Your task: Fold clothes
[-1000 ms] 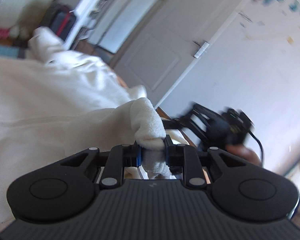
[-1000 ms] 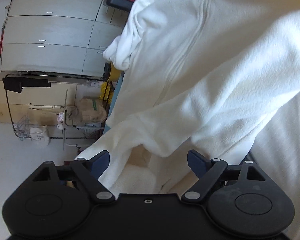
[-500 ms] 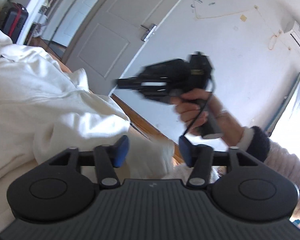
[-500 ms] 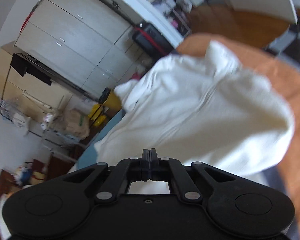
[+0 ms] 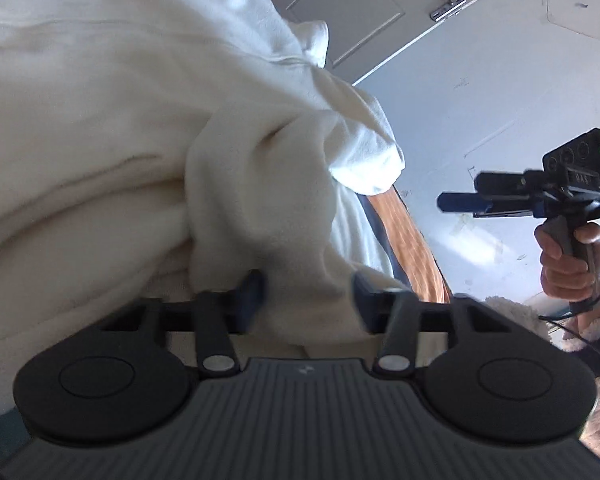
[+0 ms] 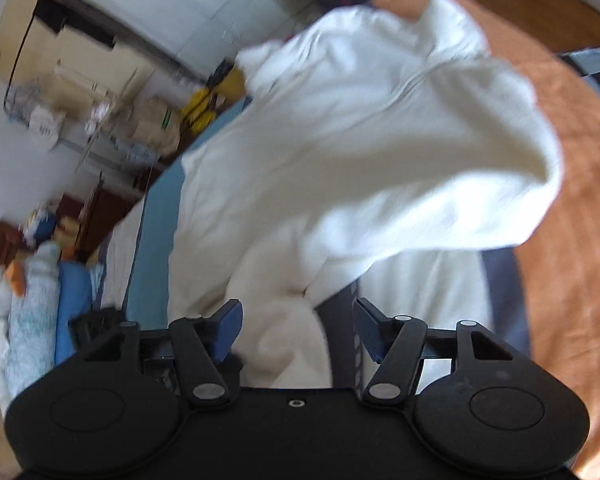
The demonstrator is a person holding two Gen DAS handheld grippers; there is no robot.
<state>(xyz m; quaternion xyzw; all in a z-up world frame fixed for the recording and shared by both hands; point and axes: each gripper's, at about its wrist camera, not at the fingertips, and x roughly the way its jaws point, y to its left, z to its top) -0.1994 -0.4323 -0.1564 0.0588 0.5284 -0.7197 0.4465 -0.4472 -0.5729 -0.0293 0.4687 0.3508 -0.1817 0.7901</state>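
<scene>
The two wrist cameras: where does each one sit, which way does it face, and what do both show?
Left wrist: sits on the left hand-held gripper, open, facing the white garment up close; the right hand holding the other gripper shows against the wall.
Right wrist: sits on the right hand-held gripper, open, looking down across the garment on the orange bed cover toward cupboards; no hand shows.
Shared: the white garment.

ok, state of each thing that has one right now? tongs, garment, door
left tongs: open, a fold of fleece lies between the fingers, not pinched
right tongs: open, holding nothing, held over the garment
white fleece garment: rumpled on the bed, partly folded over itself, zipper closed where visible
door: shut
</scene>
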